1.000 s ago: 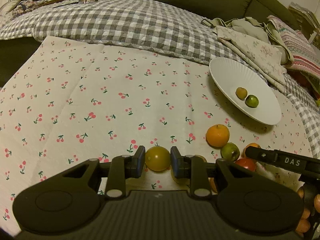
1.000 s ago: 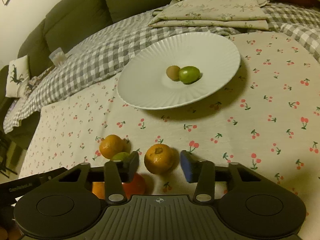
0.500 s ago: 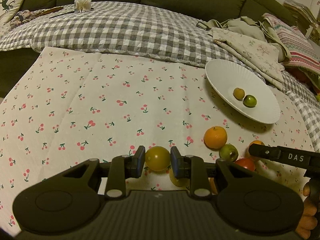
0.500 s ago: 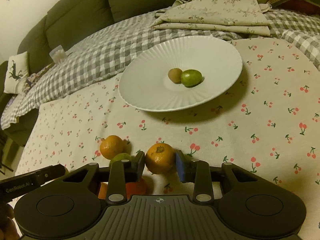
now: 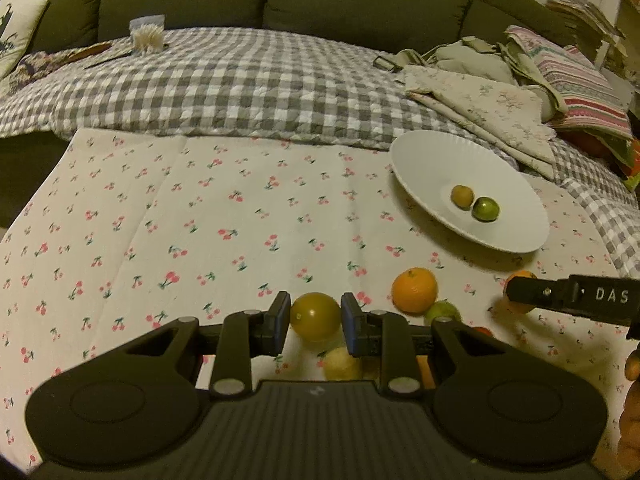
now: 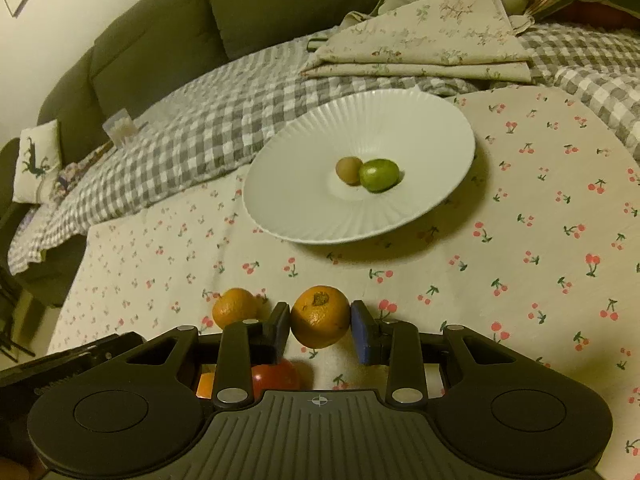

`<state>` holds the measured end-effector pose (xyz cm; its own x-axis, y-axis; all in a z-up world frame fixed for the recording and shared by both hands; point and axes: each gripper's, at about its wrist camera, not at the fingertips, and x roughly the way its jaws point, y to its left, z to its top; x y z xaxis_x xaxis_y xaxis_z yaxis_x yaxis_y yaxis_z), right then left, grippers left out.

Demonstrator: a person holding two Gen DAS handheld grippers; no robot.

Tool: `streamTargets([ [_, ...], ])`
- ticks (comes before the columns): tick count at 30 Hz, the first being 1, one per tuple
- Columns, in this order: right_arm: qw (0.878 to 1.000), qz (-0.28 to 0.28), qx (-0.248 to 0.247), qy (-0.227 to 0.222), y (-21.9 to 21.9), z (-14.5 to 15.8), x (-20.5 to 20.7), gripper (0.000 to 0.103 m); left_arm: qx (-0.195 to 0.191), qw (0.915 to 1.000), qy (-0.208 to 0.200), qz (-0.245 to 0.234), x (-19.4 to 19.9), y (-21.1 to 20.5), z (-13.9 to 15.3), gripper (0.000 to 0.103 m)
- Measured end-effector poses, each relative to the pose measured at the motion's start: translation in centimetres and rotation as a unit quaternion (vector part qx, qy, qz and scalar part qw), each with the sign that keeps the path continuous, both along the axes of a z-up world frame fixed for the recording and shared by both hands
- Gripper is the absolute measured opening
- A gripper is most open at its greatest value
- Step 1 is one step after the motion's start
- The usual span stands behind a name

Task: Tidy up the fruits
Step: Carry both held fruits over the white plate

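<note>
A second ago the right tongs (image 6: 320, 326) stood apart around the orange (image 6: 320, 316); now they are clamped on it, and it hangs clear of the cherry-print cloth (image 6: 520, 280). The left tongs (image 5: 314, 320) stay clamped on a yellow-green fruit (image 5: 315, 316), as before. The white plate (image 6: 304, 208) holds a green fruit (image 6: 379, 175) touching a brown one (image 6: 349, 169). A checked blanket (image 5: 240, 88) and dark green sofa (image 5: 360, 8) lie behind.

Cherry-print cloth (image 5: 200, 208) covering the surface

A white plate (image 6: 304, 184) and loose oranges (image 5: 414, 290) are lying on it.
</note>
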<state>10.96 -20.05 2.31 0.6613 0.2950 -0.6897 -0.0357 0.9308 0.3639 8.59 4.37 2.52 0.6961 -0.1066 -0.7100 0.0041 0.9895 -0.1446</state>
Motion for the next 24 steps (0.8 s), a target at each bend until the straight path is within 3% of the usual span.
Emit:
streamTargets([
  [15, 0.999, -0.021, 0.024, -0.024, -2.2, 2.5, 0.1, 0.032, 0.013, 0.9967, -0.050, -0.062, 1.1, -3.3, 1.4, 0.025],
  [24, 0.998, -0.053, 0.023, -0.036, -4.0, 3.0, 0.9, 0.032, 0.010, 0.9896, -0.087, -0.114, 2.7, -6.4, 1.6, 0.025],
])
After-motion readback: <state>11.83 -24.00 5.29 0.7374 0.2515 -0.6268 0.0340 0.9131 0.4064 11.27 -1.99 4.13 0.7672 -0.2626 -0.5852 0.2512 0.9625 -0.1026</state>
